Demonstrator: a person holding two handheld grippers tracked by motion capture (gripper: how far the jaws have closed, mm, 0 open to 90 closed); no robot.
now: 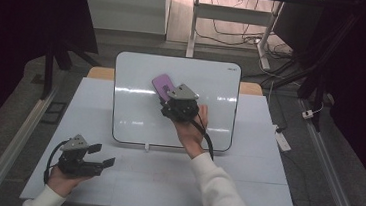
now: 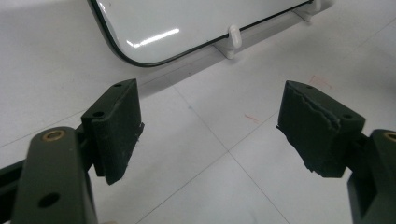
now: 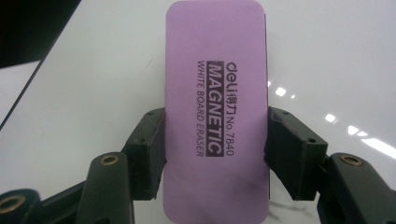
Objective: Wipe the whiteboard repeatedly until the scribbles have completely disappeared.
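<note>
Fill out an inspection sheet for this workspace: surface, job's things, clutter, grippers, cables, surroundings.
Surface: pale tiled table, faint red marks near the left gripper.
Job's things: purple whiteboard eraser clamped by its long sides, over the whiteboard; the board stands on small white feet and looks clean.
Clutter: nothing seen.
Grippers: right gripper shut on the eraser; left gripper open, nothing between its jaws, beside the board's near-left corner.
Cables: black cable trails from the right gripper along the wrist; loose floor cables behind the table.
Surroundings: dark curtains either side, power strip on the floor at right.
</note>
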